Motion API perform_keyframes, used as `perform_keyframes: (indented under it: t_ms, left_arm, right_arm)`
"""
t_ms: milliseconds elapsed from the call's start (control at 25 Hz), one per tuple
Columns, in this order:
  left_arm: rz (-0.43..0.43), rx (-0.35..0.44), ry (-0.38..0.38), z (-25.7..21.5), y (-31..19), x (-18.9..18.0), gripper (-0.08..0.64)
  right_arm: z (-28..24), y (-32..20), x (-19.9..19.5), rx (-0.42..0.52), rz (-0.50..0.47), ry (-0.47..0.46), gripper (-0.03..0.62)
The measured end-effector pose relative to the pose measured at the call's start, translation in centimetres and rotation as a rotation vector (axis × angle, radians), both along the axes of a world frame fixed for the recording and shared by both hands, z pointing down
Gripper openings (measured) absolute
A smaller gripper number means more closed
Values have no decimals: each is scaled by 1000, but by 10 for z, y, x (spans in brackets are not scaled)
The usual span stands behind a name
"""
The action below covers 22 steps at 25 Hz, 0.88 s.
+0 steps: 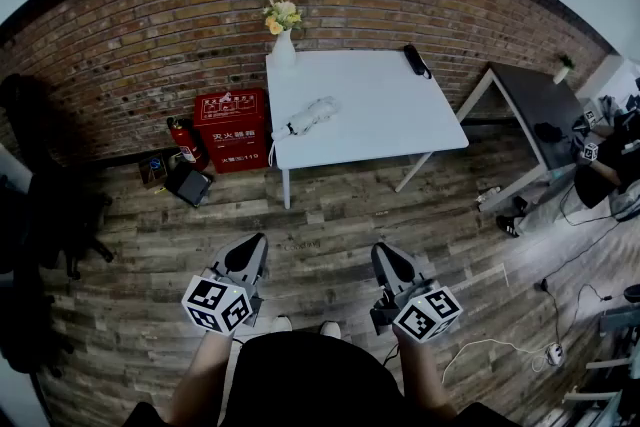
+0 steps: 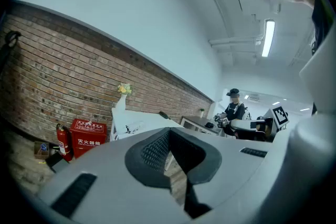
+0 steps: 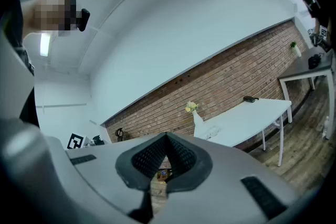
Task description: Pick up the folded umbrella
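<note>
The folded umbrella (image 1: 308, 117), pale and patterned with a cord at one end, lies near the left edge of the white table (image 1: 380, 115) by the brick wall. It shows faintly in the left gripper view (image 2: 131, 126) and the right gripper view (image 3: 212, 132). My left gripper (image 1: 255, 243) and right gripper (image 1: 383, 252) hover side by side over the wooden floor, well short of the table, pointing toward it. Both are shut, and nothing is between the jaws of the left gripper (image 2: 168, 131) or the right gripper (image 3: 167, 137).
A white vase of flowers (image 1: 283, 35) and a black elongated object (image 1: 417, 61) sit at the table's far edge. A red fire-equipment box (image 1: 232, 130) and an extinguisher (image 1: 183, 141) stand left of it. A dark table (image 1: 540, 105), a person (image 1: 600, 165) and floor cables (image 1: 500, 345) are at right.
</note>
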<state>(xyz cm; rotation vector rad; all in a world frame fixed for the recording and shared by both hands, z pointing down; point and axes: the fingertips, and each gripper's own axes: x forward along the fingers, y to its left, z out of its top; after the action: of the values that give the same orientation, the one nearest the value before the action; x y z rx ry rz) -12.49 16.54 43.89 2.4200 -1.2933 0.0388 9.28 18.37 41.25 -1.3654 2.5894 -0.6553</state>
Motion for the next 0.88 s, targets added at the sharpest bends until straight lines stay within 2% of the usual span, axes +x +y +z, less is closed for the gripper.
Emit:
perform_keyframes:
  t_ms: [240,560,880]
  left_arm:
    - [-4,7,1,3,-2,-6,14]
    - [17,31,8,-3,-7,-19,14]
    - [25,36,32,-5,-3,-28,14]
  right_arm:
    - [5,1,4,-2,26,9,21]
    - [-1,6,-16,23,23,15,21]
    - [3,11,-27,1,28,8,21]
